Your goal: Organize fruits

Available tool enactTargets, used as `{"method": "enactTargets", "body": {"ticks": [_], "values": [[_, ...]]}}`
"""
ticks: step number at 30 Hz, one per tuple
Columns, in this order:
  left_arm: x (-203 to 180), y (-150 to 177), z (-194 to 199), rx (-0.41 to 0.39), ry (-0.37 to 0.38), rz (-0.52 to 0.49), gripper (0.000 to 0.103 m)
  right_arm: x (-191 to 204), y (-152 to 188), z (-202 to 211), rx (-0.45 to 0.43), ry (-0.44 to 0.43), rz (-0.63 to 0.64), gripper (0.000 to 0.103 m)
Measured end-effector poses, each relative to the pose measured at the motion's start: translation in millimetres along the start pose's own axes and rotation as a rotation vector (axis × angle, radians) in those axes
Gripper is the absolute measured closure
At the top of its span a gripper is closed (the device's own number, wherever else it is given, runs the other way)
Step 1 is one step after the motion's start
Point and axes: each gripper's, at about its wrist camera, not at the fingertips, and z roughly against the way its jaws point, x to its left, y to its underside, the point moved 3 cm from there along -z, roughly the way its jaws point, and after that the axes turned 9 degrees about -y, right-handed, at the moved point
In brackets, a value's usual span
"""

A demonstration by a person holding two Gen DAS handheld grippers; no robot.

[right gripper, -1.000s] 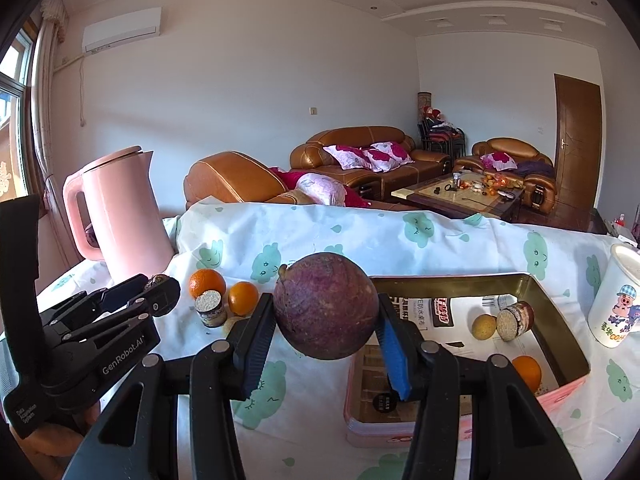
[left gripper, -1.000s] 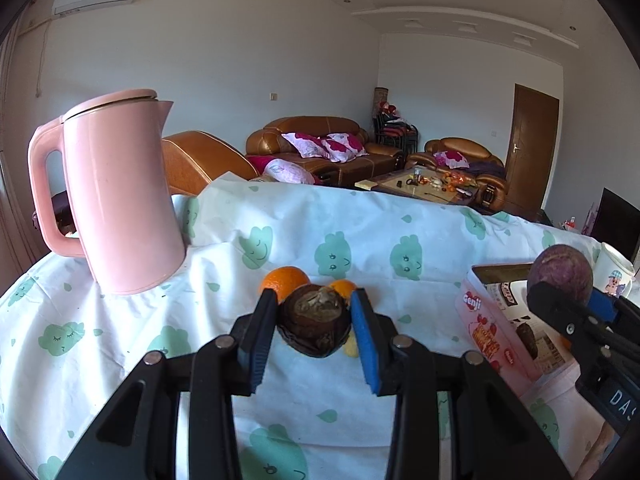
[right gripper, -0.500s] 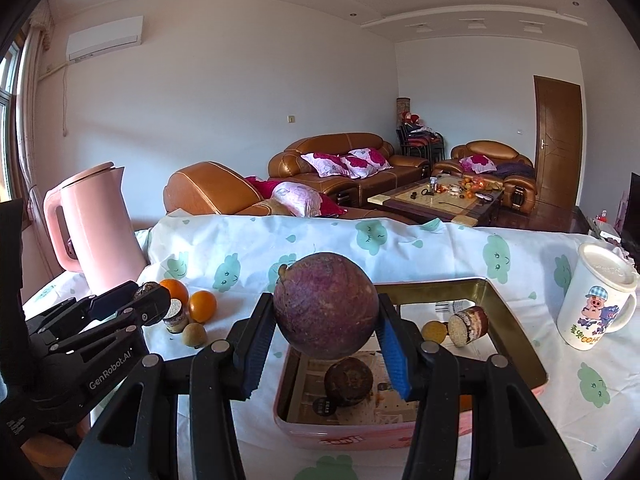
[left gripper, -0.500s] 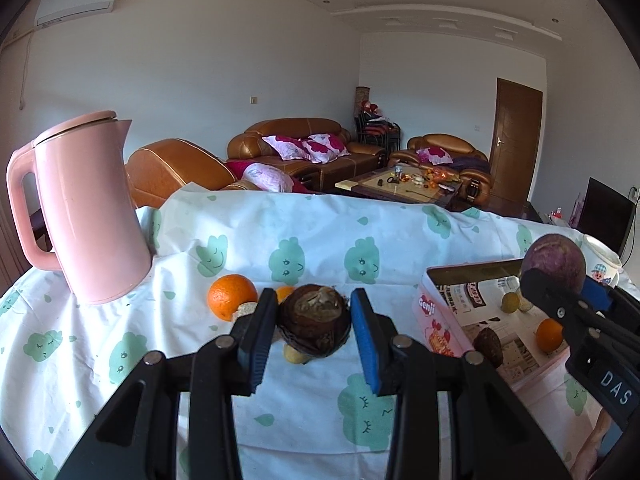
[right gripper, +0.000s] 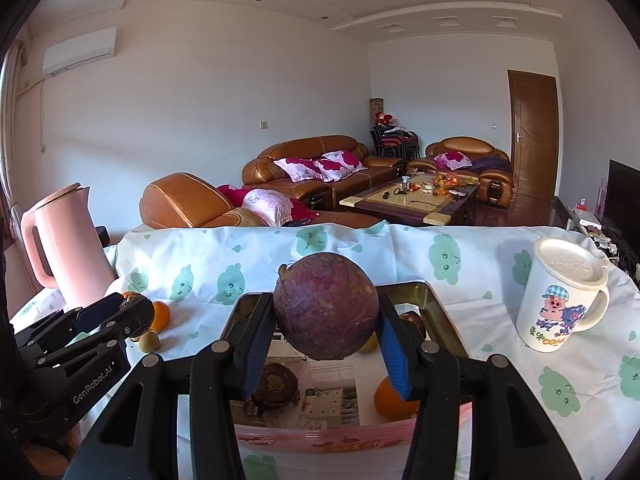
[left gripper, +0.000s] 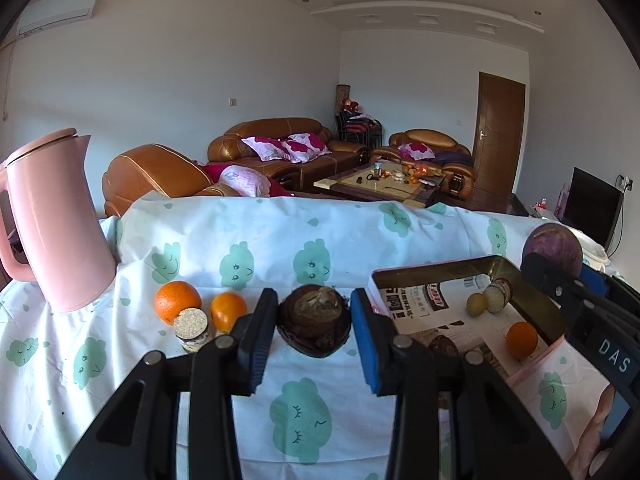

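Landmark: tray [right gripper: 442,326], gold-rimmed, paper-lined, on cloud-print cloth [left gripper: 240,236]; R gripper [right gripper: 326,322] is held above tray, jaws clamped on purple fruit [right gripper: 326,306]; L gripper [left gripper: 314,322] is held just left of tray, jaws closed on dark brown fruit [left gripper: 314,320]; in tray: orange [left gripper: 521,340], small yellow fruit [left gripper: 477,304], dark fruit [right gripper: 274,386]; left of tray: two oranges [left gripper: 177,302], pink kettle [left gripper: 54,220]; right of tray: lidded cartoon mug [right gripper: 562,296].
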Motion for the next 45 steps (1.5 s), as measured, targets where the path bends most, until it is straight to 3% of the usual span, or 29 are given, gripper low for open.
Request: {"method": "enactTargets", "body": {"ticks": [9,17,22,26,42,45], "values": [[-28.9,-2.2,-2.9,0.002,0.034,-0.029,0.063,-31.3,-4.1,6.9,-0.012,0.057,-0.016,0.051],[-70.6,-8.9,-8.5,-0.001,0.084,-0.084,0.063,-72.0,-9.7,13.6,-0.034,0.168,-0.041,0.051],[-103.4,-9.3,-19.9,0.022,0.076,-0.141,0.063,-85.0,-3.4,0.0,0.025,0.142,-0.09,0.051],[-118.1,-7.1,-32.3,0.058,0.064,-0.16,0.063,-75.9,3.8,-14.4,0.081,0.14,-0.03,0.051],[-116.9,1.5,-53.0,0.143,0.057,-0.146,0.063,-66.2,14.8,-30.0,0.155,0.148,0.048,0.051],[-113.2,1.7,-54.4,0.153,0.051,-0.131,0.063,-64.7,14.6,-28.9,0.155,0.113,0.033,0.051]]}}
